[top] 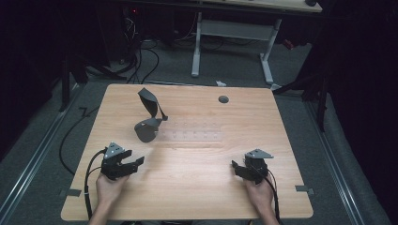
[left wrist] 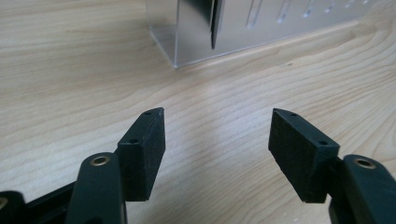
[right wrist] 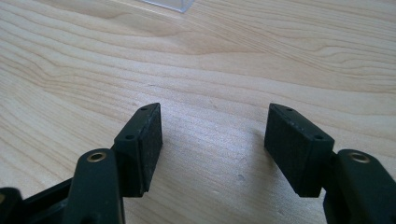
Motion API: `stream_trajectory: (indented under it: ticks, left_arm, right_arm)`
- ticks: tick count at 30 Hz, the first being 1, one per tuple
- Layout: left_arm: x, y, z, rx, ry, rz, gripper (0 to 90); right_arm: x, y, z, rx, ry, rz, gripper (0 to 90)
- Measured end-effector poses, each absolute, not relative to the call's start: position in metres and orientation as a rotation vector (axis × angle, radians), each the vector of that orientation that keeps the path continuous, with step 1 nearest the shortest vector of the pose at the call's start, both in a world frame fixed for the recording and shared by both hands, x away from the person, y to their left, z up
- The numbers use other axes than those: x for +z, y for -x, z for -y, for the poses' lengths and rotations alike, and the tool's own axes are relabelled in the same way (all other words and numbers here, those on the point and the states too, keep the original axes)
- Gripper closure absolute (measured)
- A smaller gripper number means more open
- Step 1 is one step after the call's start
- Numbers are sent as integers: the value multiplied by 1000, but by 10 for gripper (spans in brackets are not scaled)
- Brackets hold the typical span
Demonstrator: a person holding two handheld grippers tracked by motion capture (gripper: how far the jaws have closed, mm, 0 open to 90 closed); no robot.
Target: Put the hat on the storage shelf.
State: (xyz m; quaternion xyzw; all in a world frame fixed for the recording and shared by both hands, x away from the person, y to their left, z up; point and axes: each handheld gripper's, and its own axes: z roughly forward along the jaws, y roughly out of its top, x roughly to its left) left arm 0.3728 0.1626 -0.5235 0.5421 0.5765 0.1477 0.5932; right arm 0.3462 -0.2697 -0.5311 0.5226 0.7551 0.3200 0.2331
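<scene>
Both tools, left (top: pixel 136 162) and right (top: pixel 234 165), jaws apart, near table's (top: pixel 197 187) front edge.

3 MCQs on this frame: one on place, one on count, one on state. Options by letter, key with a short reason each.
1. Where does the dark curved sheet stand on the table?
A. Far left part, ahead of the left gripper
B. Near right corner
C. Beside the right gripper

2. How many grippers are held over the table?
A. One
B. Two
C. Three

3. How do the left gripper's jaws stand?
A. Clamped on the clear box
B. Shut on nothing
C. Open, nothing between them

Key:
1 A: in the high view it sits beyond the left gripper.
2 B: the left gripper and the right gripper, one per hand.
3 C: bare wood shows in the gap, with the clear box farther off.
</scene>
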Motion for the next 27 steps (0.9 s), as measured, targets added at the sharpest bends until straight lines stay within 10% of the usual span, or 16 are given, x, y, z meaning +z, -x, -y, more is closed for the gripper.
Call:
stream_trajectory:
  ticks: [27]
  left_arm:
    - [-545,-363,-155,422,-1349,-1370,358]
  right_arm:
    - [-531,-346,270,879,-1436,-2074,370]
